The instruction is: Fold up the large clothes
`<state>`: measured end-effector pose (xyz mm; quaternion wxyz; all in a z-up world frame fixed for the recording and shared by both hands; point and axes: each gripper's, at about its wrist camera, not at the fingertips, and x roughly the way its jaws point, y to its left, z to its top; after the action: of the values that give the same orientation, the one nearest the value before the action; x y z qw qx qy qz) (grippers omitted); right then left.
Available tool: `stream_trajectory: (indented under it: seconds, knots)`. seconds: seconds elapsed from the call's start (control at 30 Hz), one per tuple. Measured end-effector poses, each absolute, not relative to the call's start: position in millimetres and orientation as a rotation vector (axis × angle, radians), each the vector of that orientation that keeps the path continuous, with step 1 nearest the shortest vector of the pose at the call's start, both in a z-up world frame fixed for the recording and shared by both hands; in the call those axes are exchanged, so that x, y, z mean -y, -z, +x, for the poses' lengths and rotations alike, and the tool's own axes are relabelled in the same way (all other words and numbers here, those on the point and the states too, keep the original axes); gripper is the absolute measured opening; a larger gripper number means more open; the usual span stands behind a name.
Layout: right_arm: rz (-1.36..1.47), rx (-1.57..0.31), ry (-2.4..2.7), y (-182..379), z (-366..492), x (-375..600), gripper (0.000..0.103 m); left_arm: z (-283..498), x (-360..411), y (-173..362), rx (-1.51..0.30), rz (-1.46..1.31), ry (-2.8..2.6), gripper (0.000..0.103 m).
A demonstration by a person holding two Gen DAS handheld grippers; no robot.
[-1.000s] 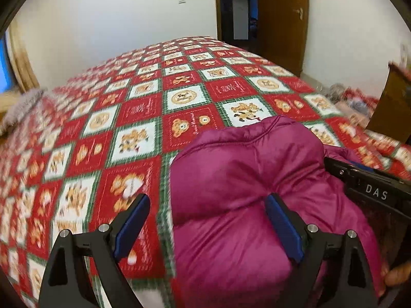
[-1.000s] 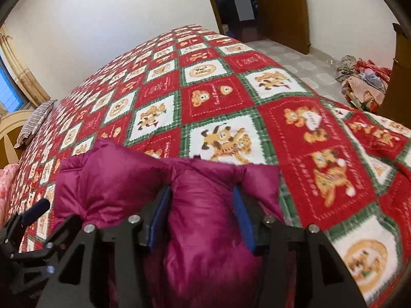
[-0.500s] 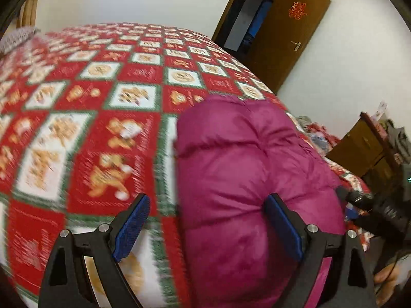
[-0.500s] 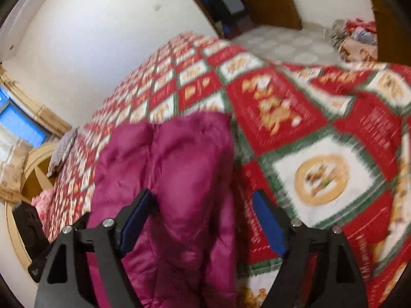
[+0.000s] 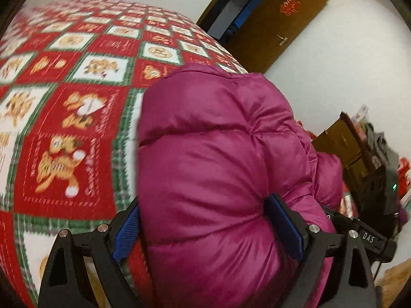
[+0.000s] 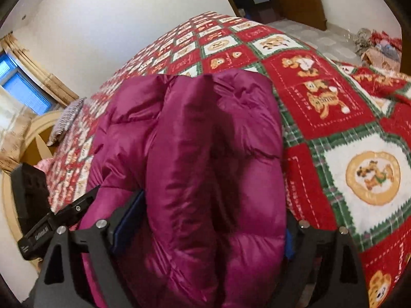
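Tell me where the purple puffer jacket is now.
The purple puffer jacket lies on the red checked bedspread, bulging between the left gripper fingers; right gripper opening around it.

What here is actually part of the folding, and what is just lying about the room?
In the job: jacket, bed under it, left gripper, right gripper, its jaws opening around the jacket.

Lying about: door, cabinet, clothes pile, curtain.
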<state>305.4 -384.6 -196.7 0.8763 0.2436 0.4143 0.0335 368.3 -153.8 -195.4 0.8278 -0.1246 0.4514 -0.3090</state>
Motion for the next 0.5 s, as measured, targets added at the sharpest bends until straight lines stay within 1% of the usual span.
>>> stream_trajectory:
  seconds: [0.1,0.13,0.17,0.2,0.23,0.27,0.3,0.37,0.47,0.5]
  knots:
    - [0.451,-0.884,-0.044,196.8,304.4,375.1,0.091,368.9,159.0,196.8,-0.950,-0.229,0.666,0.093]
    - [0.436,-0.889,-0.040,196.8,303.3,372.0,0.087,367.1,158.5,195.8,-0.949,-0.216,0.671,0.090]
    - [0.426,-0.894,-0.042,196.1,301.9,369.6,0.079,365.1,157.8,194.7,-0.947,-0.205,0.681,0.086]
    - [0.426,-0.897,-0.044,194.3,298.9,365.6,0.073,362.4,156.3,192.8,-0.945,-0.198,0.695,0.078]
    - [0.431,-0.899,-0.053,193.0,294.7,363.8,0.063,358.1,154.1,189.9,-0.944,-0.196,0.706,0.073]
    - [0.436,-0.901,-0.067,190.3,288.9,357.5,0.054,354.4,151.2,188.1,-0.944,-0.196,0.709,0.072]
    - [0.438,-0.905,-0.073,189.6,284.3,353.9,0.052,348.2,145.2,185.0,-0.943,-0.198,0.708,0.069]
    - [0.430,-0.906,-0.075,186.0,270.9,340.4,0.044,339.0,134.9,181.4,-0.940,-0.206,0.713,0.065]
    - [0.435,-0.896,-0.093,184.1,246.9,321.1,0.038,319.2,112.3,172.7,-0.924,-0.215,0.713,0.062]
    - [0.434,-0.893,-0.098,183.5,236.8,311.4,0.037,308.4,101.4,168.3,-0.918,-0.211,0.707,0.061]
